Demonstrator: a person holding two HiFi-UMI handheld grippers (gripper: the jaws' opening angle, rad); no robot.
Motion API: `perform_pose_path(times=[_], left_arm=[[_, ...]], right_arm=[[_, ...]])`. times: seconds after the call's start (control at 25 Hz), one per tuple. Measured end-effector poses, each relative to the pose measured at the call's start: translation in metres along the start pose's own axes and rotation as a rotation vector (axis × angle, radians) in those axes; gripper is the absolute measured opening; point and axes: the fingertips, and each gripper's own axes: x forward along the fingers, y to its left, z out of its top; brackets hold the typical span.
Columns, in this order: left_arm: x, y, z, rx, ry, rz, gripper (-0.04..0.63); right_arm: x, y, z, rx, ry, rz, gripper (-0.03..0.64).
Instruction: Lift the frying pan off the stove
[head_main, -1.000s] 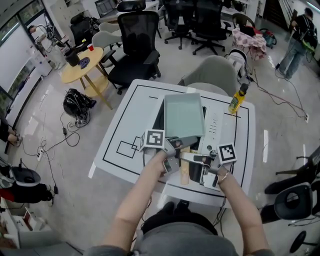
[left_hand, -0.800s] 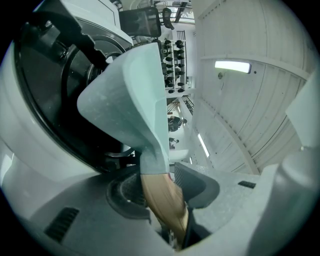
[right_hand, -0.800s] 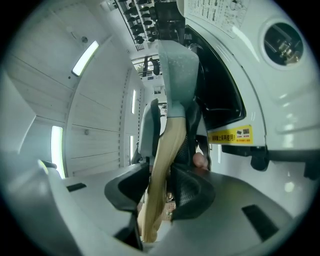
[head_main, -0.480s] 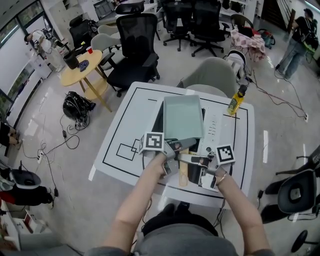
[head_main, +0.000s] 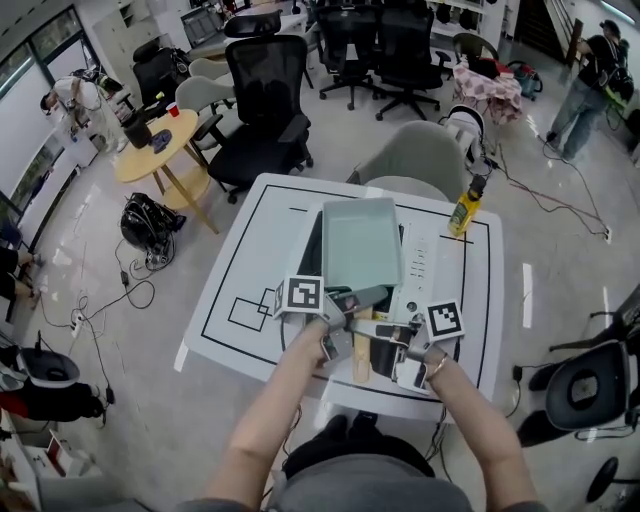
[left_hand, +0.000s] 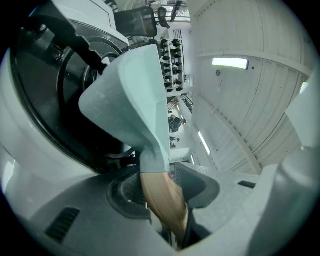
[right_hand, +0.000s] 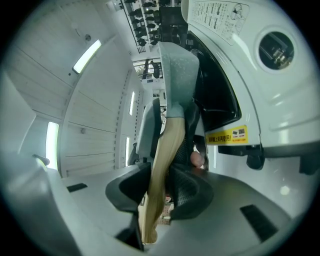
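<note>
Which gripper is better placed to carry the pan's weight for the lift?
Probably left: both clamp the wooden handle, but the left gripper sits beside the pan, the right gripper nearer the handle's end.

Open office-lab: swivel chairs (head_main: 265, 95), floor cables (head_main: 150, 258) (round table (head_main: 150, 160) too).

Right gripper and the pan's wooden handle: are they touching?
Touching. The right gripper view shows the right gripper with both jaws pressed on the handle, no gap on either side.

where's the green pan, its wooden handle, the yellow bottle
pale green square frying pan (head_main: 360, 240): head view, its floor
light wooden handle (left_hand: 162, 199): left gripper view, mid-shaft
yellow bottle (head_main: 461, 212): head view, its body
</note>
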Motion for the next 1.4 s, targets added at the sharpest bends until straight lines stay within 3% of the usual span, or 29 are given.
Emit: perform_pose_path(times=[0.56, 1.4], left_arm=[[0.001, -0.037, 0.002, 0.144, 0.029, -0.049, 0.152], [0.025, -0.086, -0.026, 0.234, 0.134, -0.129, 0.152]], right_arm=[[0.004, 0.027, 0.001, -0.137, -0.016, -0.011, 0.114], [-0.027, 0.066, -0.003, -0.249, -0.157, -0.013, 0.115]])
